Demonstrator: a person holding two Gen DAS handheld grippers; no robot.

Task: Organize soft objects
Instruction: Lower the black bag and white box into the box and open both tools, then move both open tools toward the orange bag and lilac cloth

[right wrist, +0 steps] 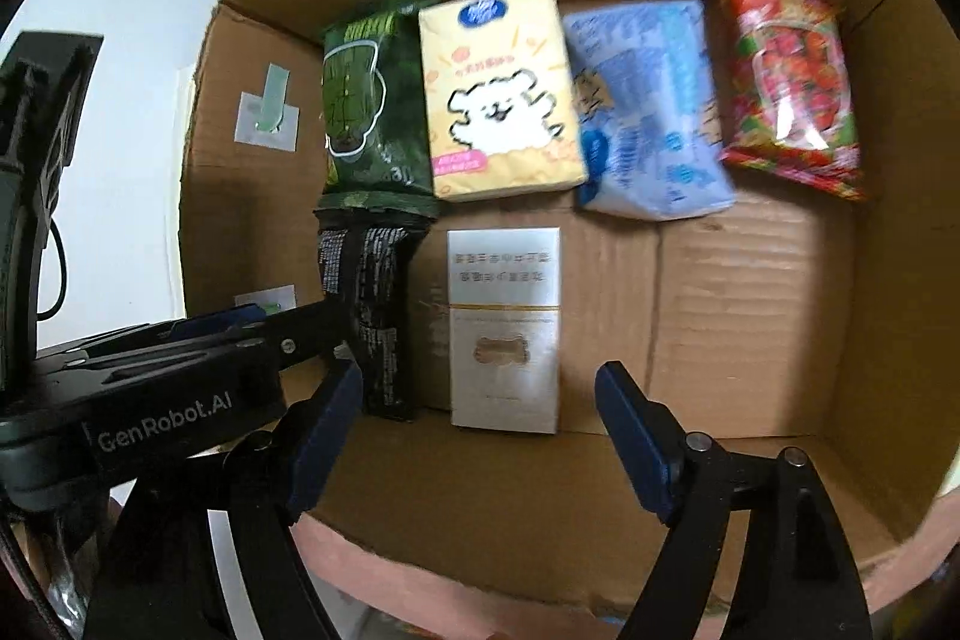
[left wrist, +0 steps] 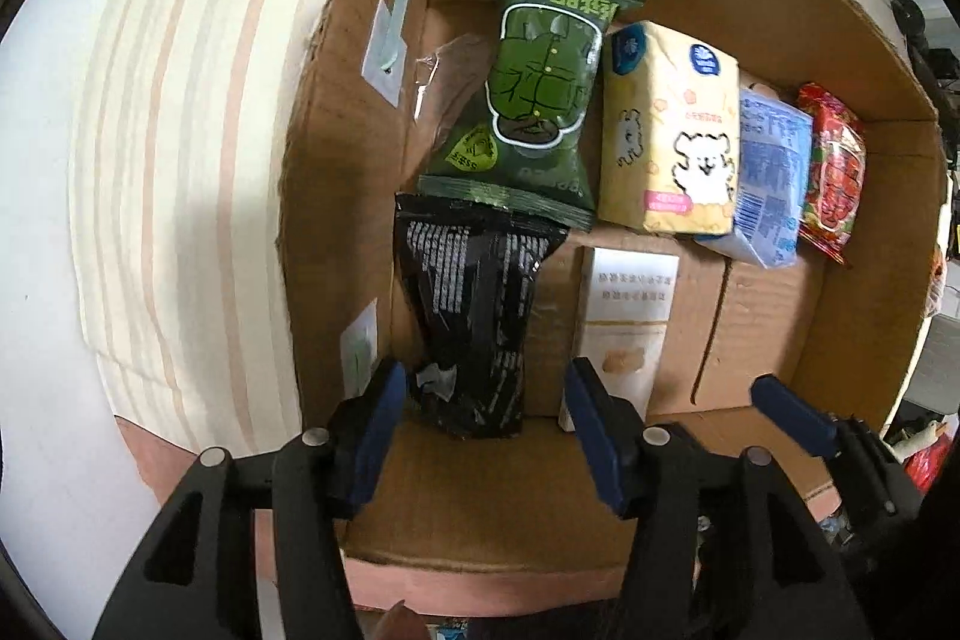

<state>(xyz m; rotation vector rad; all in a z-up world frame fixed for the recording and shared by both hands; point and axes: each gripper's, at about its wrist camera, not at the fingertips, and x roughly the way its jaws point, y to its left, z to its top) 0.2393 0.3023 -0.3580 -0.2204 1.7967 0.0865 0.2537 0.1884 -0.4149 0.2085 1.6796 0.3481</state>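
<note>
Cardboard box (right wrist: 750, 316) as reference. Far row along its back wall: green snack bag (right wrist: 372, 112), yellow tissue pack (right wrist: 498, 100), blue pack (right wrist: 648, 112), red snack bag (right wrist: 786, 82). Near row: black pouch (right wrist: 372, 316) touching the green bag's end, white carton (right wrist: 504, 328) just beside it. Left claw (left wrist: 486, 394) wide, empty, over the pouch's near end. Right claw (right wrist: 480, 418) wide, empty, at the carton's near end.

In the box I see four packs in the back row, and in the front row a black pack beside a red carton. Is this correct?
Not quite: the carton in the front row is white, not red. The right wrist view shows it clearly, beside the black pack. The only red item is the snack pack at the right end of the back row. The rest of your statement holds.
</note>
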